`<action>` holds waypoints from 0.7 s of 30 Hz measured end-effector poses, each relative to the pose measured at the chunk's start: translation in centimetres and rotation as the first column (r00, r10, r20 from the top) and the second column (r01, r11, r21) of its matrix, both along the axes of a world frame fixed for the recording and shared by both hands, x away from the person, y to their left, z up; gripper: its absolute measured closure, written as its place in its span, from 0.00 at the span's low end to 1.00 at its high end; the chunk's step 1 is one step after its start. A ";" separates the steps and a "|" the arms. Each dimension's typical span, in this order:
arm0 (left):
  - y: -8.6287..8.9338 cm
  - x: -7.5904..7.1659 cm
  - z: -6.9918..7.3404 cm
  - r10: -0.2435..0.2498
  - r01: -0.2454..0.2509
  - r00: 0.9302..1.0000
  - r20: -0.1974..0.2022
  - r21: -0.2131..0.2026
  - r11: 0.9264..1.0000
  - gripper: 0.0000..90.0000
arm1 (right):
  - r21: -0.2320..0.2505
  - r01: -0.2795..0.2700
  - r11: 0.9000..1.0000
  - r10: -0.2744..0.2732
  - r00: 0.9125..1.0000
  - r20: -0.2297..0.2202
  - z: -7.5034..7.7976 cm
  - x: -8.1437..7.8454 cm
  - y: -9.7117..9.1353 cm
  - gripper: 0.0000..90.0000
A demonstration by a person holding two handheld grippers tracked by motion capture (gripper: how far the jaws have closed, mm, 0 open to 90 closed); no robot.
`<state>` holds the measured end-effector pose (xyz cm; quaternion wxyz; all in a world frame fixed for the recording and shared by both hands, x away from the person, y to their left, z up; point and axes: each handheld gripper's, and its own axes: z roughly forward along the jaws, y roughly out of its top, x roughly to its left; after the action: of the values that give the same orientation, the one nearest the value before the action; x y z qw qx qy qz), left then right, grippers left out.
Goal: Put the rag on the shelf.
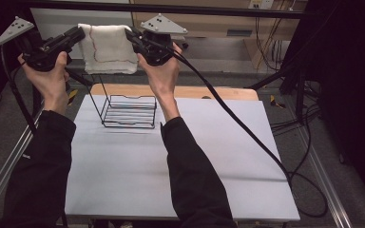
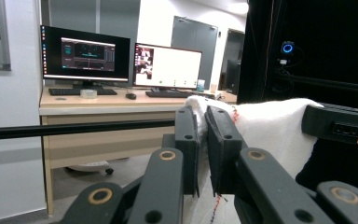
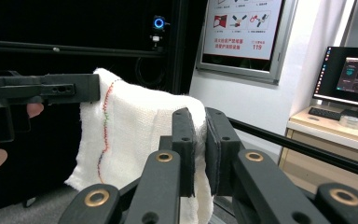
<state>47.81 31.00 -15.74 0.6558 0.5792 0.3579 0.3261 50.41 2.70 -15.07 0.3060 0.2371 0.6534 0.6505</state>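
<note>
A white knitted cloth (image 1: 107, 48) with a thin coloured stitched line hangs stretched in the air between both grippers, above the far part of the table. My left gripper (image 1: 79, 34) pinches its left top corner and my right gripper (image 1: 129, 34) pinches its right top corner. In the left gripper view the jaws (image 2: 202, 140) stand nearly together with the cloth (image 2: 270, 128) edge clamped between them. The right gripper view shows the same: jaws (image 3: 199, 140) clamped on a fold of the cloth (image 3: 130, 135), with the other gripper at the cloth's far corner.
A black wire rack (image 1: 128, 111) stands on the white table (image 1: 180, 161) below the cloth, near the far edge. A black cable (image 1: 237, 123) trails from the right gripper across the table. A dark horizontal frame bar (image 1: 171, 9) runs behind the cloth.
</note>
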 end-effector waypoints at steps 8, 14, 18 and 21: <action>0.3 1.6 -0.5 0.006 -0.007 0.999 -0.033 -0.009 1.000 0.92 | -0.011 0.012 1.000 -0.013 1.000 -0.016 -0.6 1.4 0.5 0.93; 0.0 2.8 -0.7 0.024 -0.024 0.999 -0.041 0.009 1.000 0.92 | -0.007 0.022 1.000 -0.022 0.999 -0.026 -0.9 2.4 0.6 0.93; -0.1 3.3 -1.1 0.029 -0.028 0.999 -0.043 0.022 0.999 0.92 | -0.019 0.030 0.999 -0.031 0.999 -0.032 -1.2 2.8 0.6 0.93; 0.0 3.8 -1.6 0.033 -0.031 0.998 -0.058 0.024 0.999 0.92 | -0.030 0.033 0.999 -0.035 0.999 -0.042 -1.5 3.1 0.8 0.93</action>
<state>51.58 31.00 -17.32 0.6331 0.5902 0.3821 0.3237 53.52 3.47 -16.59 0.3065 0.2574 0.6652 0.6303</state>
